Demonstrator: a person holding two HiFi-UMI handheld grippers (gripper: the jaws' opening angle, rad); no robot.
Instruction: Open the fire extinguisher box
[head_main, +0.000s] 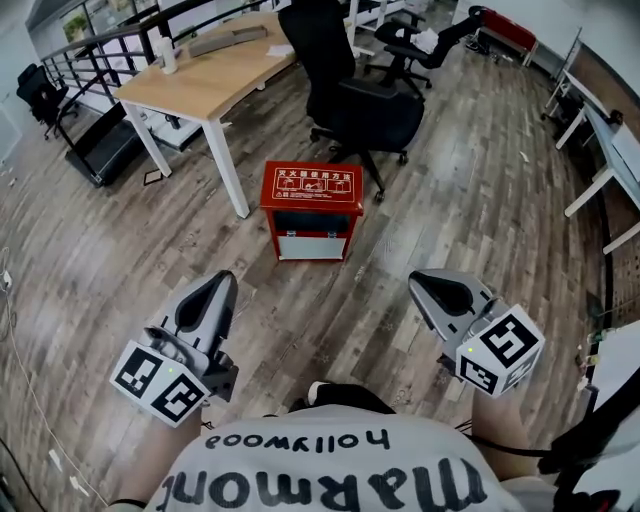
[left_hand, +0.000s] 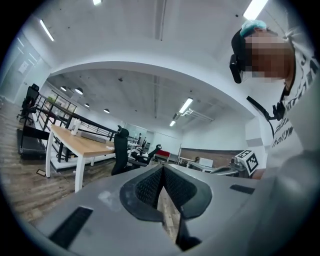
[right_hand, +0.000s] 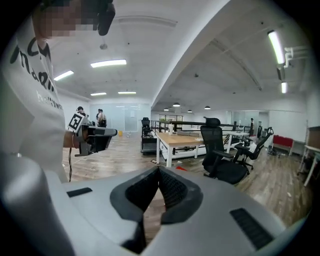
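Note:
The red fire extinguisher box (head_main: 311, 210) stands on the wood floor ahead of me, with a white instruction label on its closed top and a dark panel on its front. My left gripper (head_main: 213, 288) is held low at the left, well short of the box; its jaws are shut with nothing between them (left_hand: 162, 172). At the right, my right gripper (head_main: 428, 284) is likewise short of the box, and its jaws meet at the tip, empty (right_hand: 159, 172). Both point toward the box. Neither gripper touches it.
A wooden desk (head_main: 210, 75) with white legs stands just behind and left of the box. A black office chair (head_main: 350, 95) is right behind it. A treadmill (head_main: 95, 150) sits at the far left and white desks (head_main: 610, 150) at the right edge.

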